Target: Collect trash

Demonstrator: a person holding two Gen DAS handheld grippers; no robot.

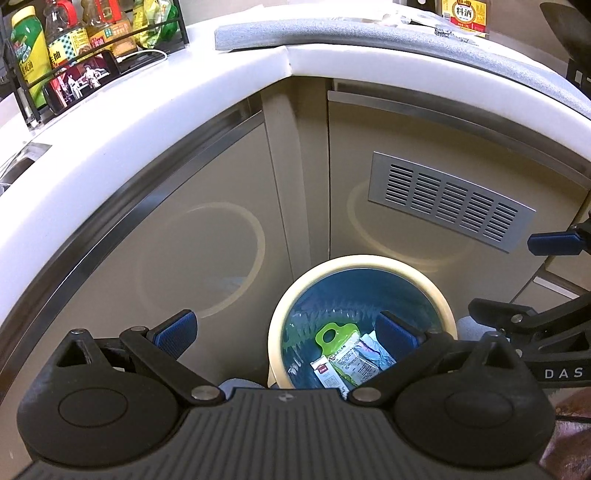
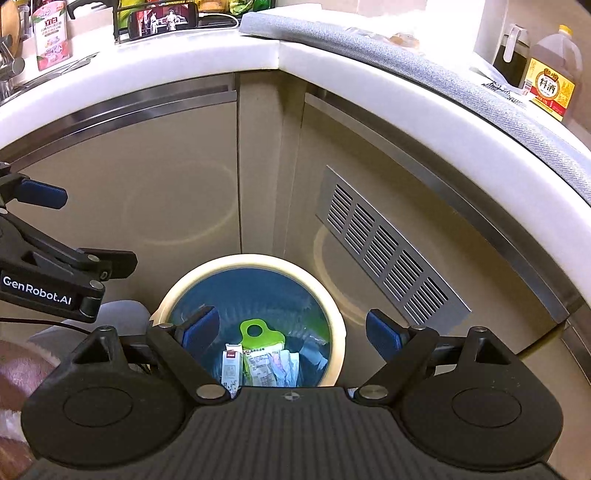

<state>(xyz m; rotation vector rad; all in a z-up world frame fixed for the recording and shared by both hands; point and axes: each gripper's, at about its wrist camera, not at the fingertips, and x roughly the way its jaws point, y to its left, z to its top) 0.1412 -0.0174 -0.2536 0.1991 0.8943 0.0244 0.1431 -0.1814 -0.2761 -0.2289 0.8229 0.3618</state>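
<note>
Down in the corner where the two runs of beige cabinets meet, a cream-rimmed bin (image 1: 360, 260) with a blue liner stands on the floor, just beside a slatted metal vent (image 1: 448, 201) set in the right-hand door. Both claws hang above it, angled downward, and both are released: the left gripper (image 1: 286, 330) has its blue pads spread wide with nothing between them, and the right gripper (image 2: 291, 330) stands just as wide and just as empty. The trash (image 2: 264, 360) lies at the bottom of the bin: a green-topped pouch with a hanging hole, a small white carton with a red patch, and crumpled pale wrappers, all touching. The left wrist view catches what the other does not, a wire rack of sauce bottles (image 1: 55, 40) on the white counter, close enough to read as yellow and green labels, with a phone (image 1: 83, 81) leaning in front of it, its screen lit. The right wrist view shows that phone (image 2: 162, 16) only small and far, but adds a pink-and-white carton (image 2: 50, 35) by the sink edge, a dark lidded jug (image 2: 511, 55), and a full yellow-labelled bottle (image 2: 552, 79). Each camera also sees the other claw at its edge; the right one reads a white brand name printed on the left tool's black arm.
</note>
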